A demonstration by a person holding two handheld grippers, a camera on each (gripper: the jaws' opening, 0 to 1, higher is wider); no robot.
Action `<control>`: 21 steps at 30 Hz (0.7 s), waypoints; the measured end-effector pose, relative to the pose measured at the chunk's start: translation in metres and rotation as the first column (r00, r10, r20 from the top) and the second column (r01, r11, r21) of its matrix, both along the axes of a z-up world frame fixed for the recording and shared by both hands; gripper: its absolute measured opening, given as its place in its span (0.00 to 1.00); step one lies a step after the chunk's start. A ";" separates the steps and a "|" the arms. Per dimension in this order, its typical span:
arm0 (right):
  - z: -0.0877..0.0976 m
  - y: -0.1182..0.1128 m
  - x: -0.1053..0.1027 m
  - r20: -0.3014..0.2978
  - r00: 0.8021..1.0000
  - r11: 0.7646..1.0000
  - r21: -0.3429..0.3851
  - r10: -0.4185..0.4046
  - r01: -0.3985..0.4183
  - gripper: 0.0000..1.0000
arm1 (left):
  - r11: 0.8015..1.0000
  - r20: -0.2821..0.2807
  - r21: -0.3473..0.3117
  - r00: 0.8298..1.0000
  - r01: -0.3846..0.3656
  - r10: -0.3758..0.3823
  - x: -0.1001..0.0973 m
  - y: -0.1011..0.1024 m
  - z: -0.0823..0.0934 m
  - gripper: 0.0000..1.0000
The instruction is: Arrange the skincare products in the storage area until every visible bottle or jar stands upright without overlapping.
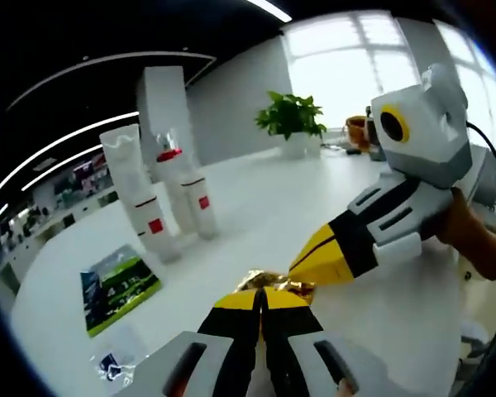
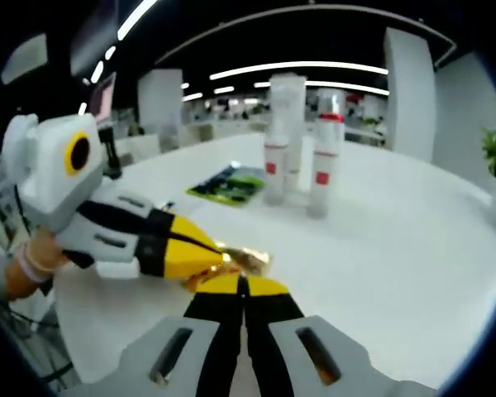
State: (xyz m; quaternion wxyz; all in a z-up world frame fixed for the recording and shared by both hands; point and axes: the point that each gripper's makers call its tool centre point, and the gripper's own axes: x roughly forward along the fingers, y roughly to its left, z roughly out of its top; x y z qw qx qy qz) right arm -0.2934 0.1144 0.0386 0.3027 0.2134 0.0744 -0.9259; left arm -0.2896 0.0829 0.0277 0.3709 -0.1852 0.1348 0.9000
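Black-and-yellow tips mark the left gripper (image 1: 263, 299) and the right gripper (image 2: 241, 289), both white behind. A shiny gold packet (image 2: 246, 259) lies between them on a white table (image 2: 397, 248). At 12 o'clock in the right gripper view, two white bottles (image 2: 274, 165) carry red labels. At 11 o'clock lies a green-and-dark leaflet (image 2: 229, 184). A green plant (image 1: 291, 114) rises beyond.
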 end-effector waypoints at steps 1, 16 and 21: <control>-0.001 0.000 -0.001 0.002 1.000 1.000 0.002 0.000 0.000 0.00 | 1.000 -0.002 -0.016 1.000 -0.004 0.004 -0.001 -0.001 -0.002 0.01; -0.010 -0.004 -0.004 0.027 1.000 1.000 0.017 -0.008 0.007 0.00 | 0.999 0.005 -0.036 1.000 0.019 -0.019 0.001 -0.003 -0.005 0.01; -0.010 -0.011 -0.005 0.018 1.000 1.000 0.030 -0.001 0.001 0.00 | 0.999 0.016 -0.036 1.000 0.014 -0.013 -0.001 -0.009 -0.005 0.01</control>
